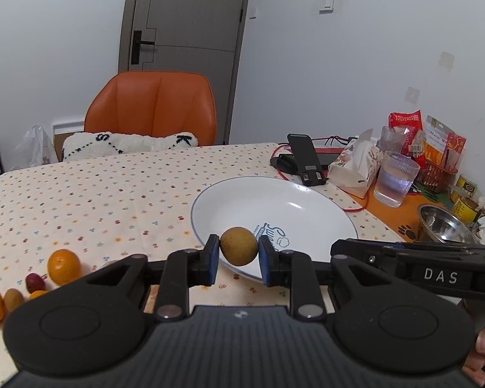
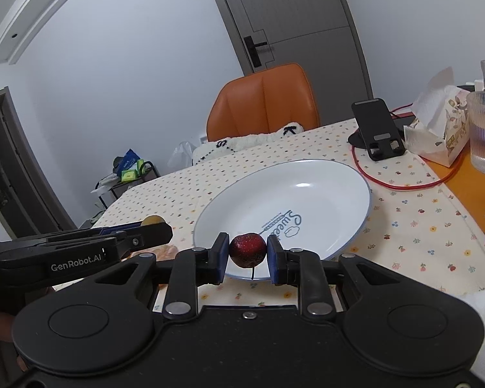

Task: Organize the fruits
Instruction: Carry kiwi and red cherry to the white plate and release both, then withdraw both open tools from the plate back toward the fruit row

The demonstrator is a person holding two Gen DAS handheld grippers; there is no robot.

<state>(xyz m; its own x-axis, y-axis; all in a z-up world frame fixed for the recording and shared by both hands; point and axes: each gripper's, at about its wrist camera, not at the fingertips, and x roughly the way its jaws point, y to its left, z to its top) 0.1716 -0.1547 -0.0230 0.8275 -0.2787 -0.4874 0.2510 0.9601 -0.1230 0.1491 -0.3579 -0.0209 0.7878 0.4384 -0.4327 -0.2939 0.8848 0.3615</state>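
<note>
Holding brown fruit (image 1: 238,246) in left claw (image 1: 237,257), red fruit (image 2: 247,250) in right claw (image 2: 247,255), both over near rim of plate (image 1: 323,223); lower close before letting go, round stuff rolls; oranges (image 1: 63,266) wait on worktop (image 1: 97,194)

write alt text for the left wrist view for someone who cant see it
The left gripper holds a round yellow-brown fruit over the near rim of an empty white plate on a flower-print tablecloth. Oranges and small fruits lie at lower left; the right gripper's side shows at right.
</note>
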